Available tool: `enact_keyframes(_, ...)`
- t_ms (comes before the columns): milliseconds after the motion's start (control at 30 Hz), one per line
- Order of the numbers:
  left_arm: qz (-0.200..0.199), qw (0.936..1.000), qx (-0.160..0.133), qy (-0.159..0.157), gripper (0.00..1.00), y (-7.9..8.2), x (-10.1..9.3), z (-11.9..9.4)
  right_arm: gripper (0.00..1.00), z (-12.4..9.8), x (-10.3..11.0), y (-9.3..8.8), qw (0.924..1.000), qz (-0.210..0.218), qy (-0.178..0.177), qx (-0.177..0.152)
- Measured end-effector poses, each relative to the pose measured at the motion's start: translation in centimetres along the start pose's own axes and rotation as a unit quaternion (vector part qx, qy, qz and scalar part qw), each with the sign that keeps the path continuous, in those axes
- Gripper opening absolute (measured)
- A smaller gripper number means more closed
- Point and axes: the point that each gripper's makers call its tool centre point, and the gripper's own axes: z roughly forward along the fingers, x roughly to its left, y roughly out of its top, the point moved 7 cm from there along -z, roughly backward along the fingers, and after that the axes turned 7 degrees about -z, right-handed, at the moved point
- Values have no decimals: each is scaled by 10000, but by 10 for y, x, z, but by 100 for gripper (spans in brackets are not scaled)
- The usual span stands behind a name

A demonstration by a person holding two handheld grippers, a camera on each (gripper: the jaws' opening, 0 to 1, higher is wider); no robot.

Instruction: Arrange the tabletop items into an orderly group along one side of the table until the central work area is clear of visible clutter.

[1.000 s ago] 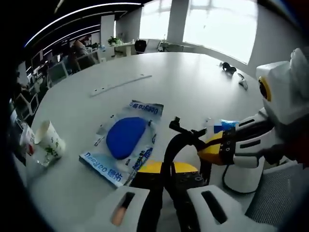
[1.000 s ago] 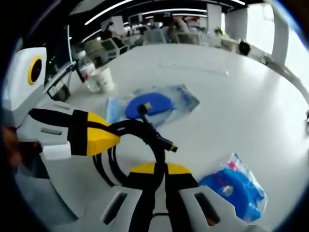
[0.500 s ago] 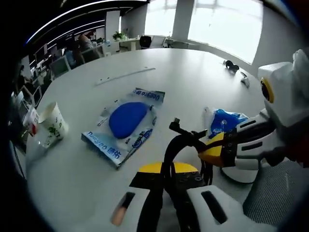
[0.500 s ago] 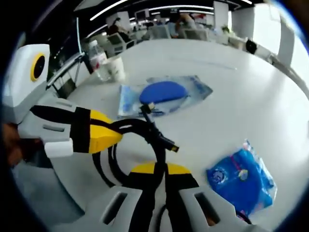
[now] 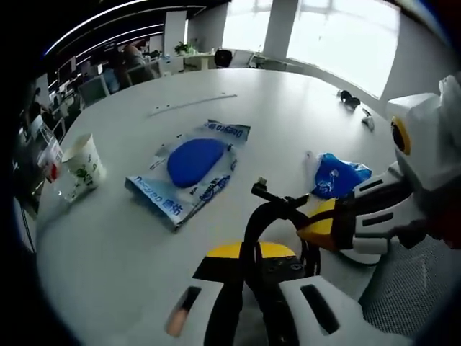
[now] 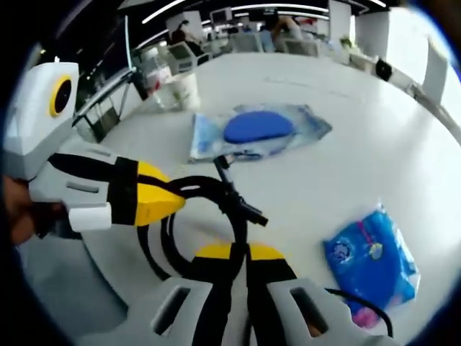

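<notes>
A black cable (image 5: pixel 268 216) loops near the table (image 5: pixel 288 115) edge, and both claws pinch it: the left gripper (image 5: pixel 248 252) and the right gripper (image 6: pixel 238 252) are pressed together on it. Farther in lies a clear packet with a blue pad (image 5: pixel 193 169), a small blue bag (image 5: pixel 333 175), and what seems a paper cup (image 5: pixel 81 167) at the far edge.
</notes>
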Motion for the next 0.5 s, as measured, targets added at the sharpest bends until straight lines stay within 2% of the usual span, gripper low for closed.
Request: enact_keyframes(500,-15,10000,83,49,6,-17,3,2,2,3,7,-9,9997,-210,67,107)
